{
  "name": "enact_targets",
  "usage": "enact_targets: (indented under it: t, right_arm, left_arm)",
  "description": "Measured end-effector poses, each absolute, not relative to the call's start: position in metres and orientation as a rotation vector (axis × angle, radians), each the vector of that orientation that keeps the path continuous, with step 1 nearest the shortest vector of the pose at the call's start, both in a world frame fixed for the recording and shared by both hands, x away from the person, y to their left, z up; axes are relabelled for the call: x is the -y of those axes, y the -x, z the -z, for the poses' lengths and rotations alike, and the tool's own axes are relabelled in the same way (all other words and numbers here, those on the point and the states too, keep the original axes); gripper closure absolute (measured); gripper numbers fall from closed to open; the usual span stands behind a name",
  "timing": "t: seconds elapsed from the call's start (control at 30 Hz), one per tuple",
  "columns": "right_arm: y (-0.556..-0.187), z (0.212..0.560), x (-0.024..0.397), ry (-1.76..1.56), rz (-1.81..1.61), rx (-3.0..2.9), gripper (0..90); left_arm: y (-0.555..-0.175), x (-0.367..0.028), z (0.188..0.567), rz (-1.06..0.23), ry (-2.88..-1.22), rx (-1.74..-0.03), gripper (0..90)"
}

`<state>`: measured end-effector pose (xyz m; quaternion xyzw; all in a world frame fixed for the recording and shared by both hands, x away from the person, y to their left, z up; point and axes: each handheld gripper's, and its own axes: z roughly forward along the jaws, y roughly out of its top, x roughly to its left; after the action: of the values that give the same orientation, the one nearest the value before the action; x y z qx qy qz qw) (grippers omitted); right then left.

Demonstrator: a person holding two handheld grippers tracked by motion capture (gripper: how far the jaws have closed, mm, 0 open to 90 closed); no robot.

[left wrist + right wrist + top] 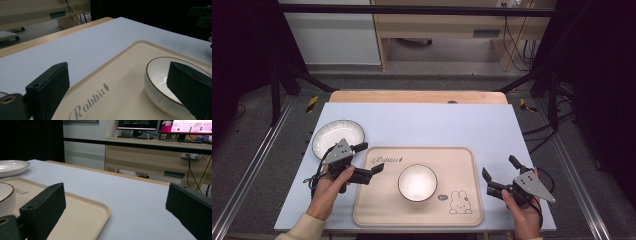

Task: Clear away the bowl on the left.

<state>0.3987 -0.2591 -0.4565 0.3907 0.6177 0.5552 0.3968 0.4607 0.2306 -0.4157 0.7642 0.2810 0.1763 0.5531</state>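
Observation:
A cream tray (372, 202) printed with "Rabbit" and a rabbit drawing lies at the table's front centre. A white bowl (417, 182) with a dark rim stands in its middle. A white plate (338, 137) rests on the mat beyond the tray's left corner. My left gripper (369, 158) hovers open over the tray's left edge, jaws pointing right toward the bowl (162, 87). My right gripper (499, 168) is open right of the tray (82, 212), jaws aimed up-left. Both hold nothing.
A pale blue mat (427, 125) covers the wooden table. Beyond it are a desk and cables on the floor. Monitors (160, 124) glow on a desk in the right gripper view. Dark frame rails flank the table.

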Motion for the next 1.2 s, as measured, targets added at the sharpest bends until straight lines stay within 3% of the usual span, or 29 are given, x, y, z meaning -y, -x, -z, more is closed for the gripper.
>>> enact_targets:
  t: [1.2]
  right_arm:
    - [-0.399,0.457,0.259,-0.993,-1.413,-1.568,3.1]
  left_arm:
    - [-0.459,-0.288,0.446,-0.497,-1.764,-0.764,4.8]
